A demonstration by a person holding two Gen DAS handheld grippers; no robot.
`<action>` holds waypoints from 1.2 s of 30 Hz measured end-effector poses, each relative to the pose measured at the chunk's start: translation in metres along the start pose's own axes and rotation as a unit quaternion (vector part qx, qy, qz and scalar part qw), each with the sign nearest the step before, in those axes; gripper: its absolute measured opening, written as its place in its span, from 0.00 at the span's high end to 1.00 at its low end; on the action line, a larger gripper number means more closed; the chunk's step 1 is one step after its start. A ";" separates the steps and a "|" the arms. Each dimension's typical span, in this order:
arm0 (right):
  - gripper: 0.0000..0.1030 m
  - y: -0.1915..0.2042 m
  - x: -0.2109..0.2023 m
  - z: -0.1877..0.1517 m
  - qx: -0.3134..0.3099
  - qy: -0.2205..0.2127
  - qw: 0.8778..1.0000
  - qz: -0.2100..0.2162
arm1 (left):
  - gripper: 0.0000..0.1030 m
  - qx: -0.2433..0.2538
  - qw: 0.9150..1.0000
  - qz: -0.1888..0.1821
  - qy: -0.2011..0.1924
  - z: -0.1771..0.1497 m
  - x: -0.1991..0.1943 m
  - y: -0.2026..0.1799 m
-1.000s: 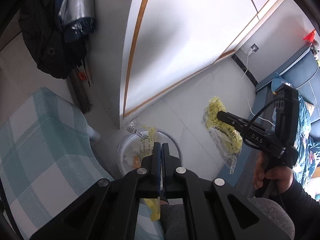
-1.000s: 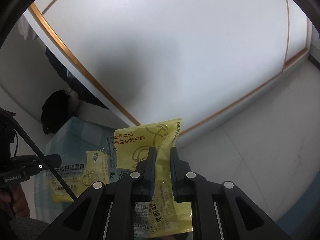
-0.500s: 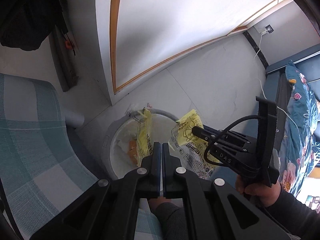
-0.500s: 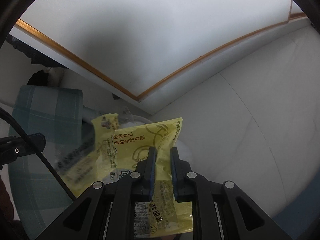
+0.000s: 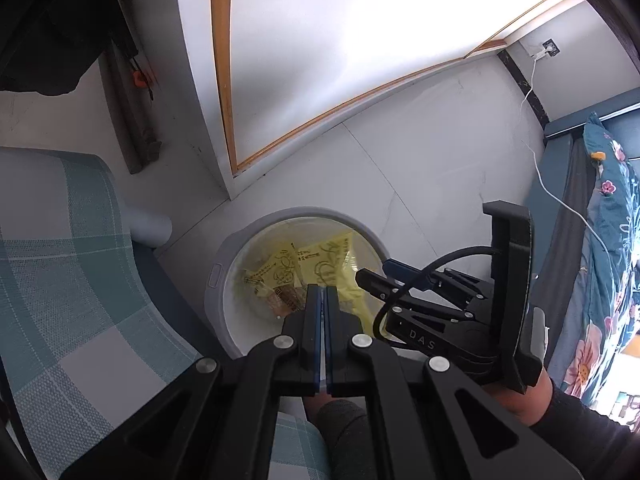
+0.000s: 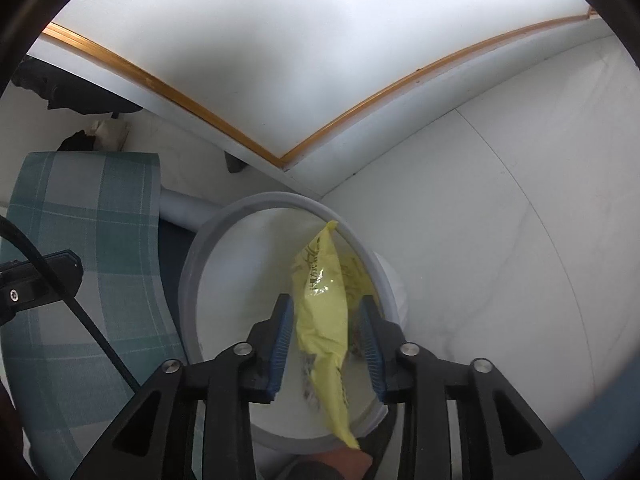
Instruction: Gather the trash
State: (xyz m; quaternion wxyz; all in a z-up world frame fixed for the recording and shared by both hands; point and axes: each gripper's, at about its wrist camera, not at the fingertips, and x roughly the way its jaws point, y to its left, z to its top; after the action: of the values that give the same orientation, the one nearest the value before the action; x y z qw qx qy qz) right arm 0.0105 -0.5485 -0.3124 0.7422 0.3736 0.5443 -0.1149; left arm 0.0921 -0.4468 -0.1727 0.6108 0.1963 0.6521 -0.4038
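Observation:
A round grey trash bin (image 5: 216,280) with a white liner stands on the floor below both grippers. My left gripper (image 5: 322,292) hangs over it, shut, pads together, with nothing seen between them. Two yellow snack wrappers (image 5: 280,272) show blurred inside the bin. In the right wrist view my right gripper (image 6: 325,300) is over the bin's rim (image 6: 240,216) and its jaws are opening. A yellow wrapper (image 6: 320,320) hangs loose between the blue pads, clear of both. The right gripper (image 5: 372,270) also shows in the left wrist view, and the left gripper (image 6: 68,268) at the right wrist view's left edge.
A teal plaid chair (image 5: 72,280) stands against the bin's left side. Behind the bin is a white cabinet with gold trim (image 5: 320,60). A bed with a flowered cover (image 5: 608,240) is on the right, with a white cable (image 5: 560,200) on the floor. A black bag (image 5: 48,40) hangs far left.
Both grippers have come down over the bin. The right jaws have parted and let their wrapper go. The left gripper's wrapper no longer sticks out of its fingers and shows in the bin.

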 end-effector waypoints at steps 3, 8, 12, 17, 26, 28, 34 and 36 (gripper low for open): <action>0.58 -0.004 -0.011 -0.004 0.002 -0.002 1.000 0.011 | 1.00 0.000 1.000 0.005 -0.007 -0.001 -0.002 0.000; 0.55 -0.010 -0.029 -0.012 0.009 -0.009 1.000 0.016 | 0.98 -0.007 1.000 0.016 -0.021 -0.006 -0.011 0.002; 0.49 -0.007 -0.043 -0.014 0.006 -0.024 0.999 0.022 | 0.66 -0.015 0.999 0.026 -0.039 -0.010 -0.016 0.004; 0.45 -0.001 -0.069 -0.011 -0.005 -0.046 0.999 0.028 | 0.52 -0.021 0.997 0.047 -0.058 -0.014 -0.023 0.006; 0.39 0.016 -0.112 -0.008 -0.031 -0.062 0.997 0.032 | 0.42 -0.039 0.991 0.057 -0.116 -0.021 -0.057 0.006; 0.34 0.021 -0.123 -0.008 -0.038 -0.068 0.996 0.032 | 0.33 -0.042 0.988 0.068 -0.133 -0.023 -0.066 0.005; 0.26 0.031 -0.148 -0.009 -0.039 -0.071 0.996 0.039 | 0.24 -0.051 0.983 0.095 -0.152 -0.027 -0.083 0.003; 0.24 0.034 -0.155 -0.011 -0.040 -0.073 0.996 0.039 | 0.24 -0.052 0.981 0.108 -0.156 -0.030 -0.087 0.001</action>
State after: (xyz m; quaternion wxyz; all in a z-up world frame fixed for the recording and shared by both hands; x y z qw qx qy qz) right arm -0.0363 -0.5538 -0.1608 0.7984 0.3547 0.4781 -0.0910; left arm 0.0893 -0.4024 -0.0918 0.7541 0.1686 0.5441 -0.3269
